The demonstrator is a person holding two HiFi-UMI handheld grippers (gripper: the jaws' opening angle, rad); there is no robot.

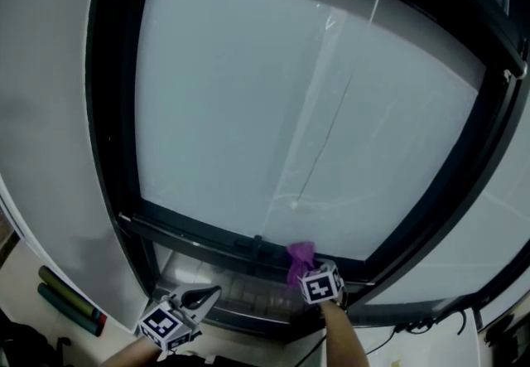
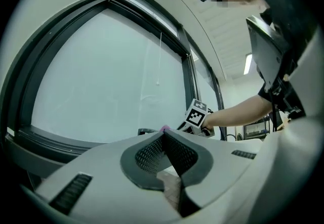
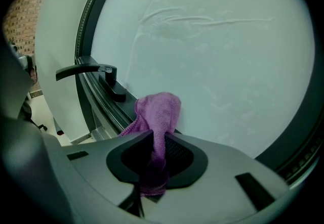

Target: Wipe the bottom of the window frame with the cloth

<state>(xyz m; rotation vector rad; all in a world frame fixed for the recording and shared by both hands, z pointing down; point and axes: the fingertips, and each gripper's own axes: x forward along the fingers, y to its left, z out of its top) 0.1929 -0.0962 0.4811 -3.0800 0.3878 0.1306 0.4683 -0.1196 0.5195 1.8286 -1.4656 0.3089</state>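
A purple cloth [image 3: 158,117] is pinched in my right gripper [image 3: 154,139], which is shut on it. The bunched end of the cloth [image 1: 300,258] rests against the bottom of the dark window frame [image 1: 215,241], just right of the black window handle [image 3: 88,71]. In the left gripper view the right gripper [image 2: 195,119] shows with its marker cube beside the frame. My left gripper [image 2: 163,137] is shut with nothing between its jaws. It hangs lower left of the frame, and in the head view the left gripper [image 1: 203,297] points towards the sill.
The frosted window pane [image 1: 306,100] fills most of the head view. A white wall [image 1: 50,108] runs down the left. Dark and green tube-like objects [image 1: 70,307] lie at the lower left. A person's arm [image 2: 238,112] reaches in from the right.
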